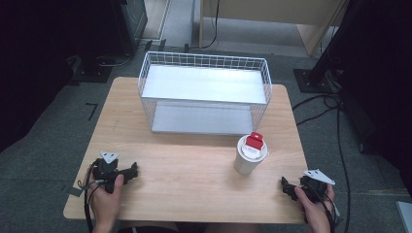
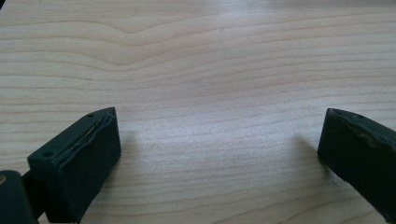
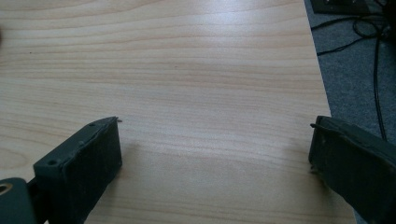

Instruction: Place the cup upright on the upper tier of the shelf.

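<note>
The person's left hand (image 1: 104,191) is holding the black two-jaw left gripper (image 1: 134,171) low, its jaws standing wide apart. The right hand (image 1: 316,206) is gripping the black two-jaw right gripper (image 1: 285,185), jaws likewise spread wide.

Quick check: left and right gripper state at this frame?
Left gripper: open, holding nothing, low over the table.
Right gripper: open, holding nothing, near the table's edge.
</note>
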Demonstrator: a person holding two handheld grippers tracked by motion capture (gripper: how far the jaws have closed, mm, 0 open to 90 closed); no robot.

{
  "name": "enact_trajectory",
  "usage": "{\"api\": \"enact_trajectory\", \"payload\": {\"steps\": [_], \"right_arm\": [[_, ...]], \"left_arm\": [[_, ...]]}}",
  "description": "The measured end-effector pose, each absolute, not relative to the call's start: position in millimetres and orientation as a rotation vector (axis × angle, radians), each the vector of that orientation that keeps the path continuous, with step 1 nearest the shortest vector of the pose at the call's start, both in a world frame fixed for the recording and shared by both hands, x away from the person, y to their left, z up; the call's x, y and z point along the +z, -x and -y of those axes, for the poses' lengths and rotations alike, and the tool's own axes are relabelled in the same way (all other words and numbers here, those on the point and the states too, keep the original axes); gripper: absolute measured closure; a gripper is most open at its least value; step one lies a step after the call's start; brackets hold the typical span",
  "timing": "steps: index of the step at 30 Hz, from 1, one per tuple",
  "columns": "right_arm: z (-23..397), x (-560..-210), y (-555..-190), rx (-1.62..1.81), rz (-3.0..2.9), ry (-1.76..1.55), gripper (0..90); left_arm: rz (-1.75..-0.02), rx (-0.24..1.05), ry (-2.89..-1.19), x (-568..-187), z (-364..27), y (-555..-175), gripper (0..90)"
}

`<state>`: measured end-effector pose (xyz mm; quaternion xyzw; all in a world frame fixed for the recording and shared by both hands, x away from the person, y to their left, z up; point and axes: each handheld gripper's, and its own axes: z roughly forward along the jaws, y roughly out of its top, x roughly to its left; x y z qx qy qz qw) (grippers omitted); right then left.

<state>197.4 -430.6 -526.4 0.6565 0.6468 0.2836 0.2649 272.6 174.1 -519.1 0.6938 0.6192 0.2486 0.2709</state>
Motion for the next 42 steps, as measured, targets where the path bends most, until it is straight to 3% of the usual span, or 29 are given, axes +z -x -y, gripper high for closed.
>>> {"api": "enact_trajectory", "payload": {"steps": [10,42], "right_arm": [[428,-512,-197,0.802,-1.760,-1.778,3.7],[343,-482,-216,0.956,-1.896,-1.561,6.0]], "left_arm": [[-1.668,0.669,-1.869,-519,-174,-273,0.0],[-1.668,0.670,-1.869,-519,-174,-273,0.0]]}}
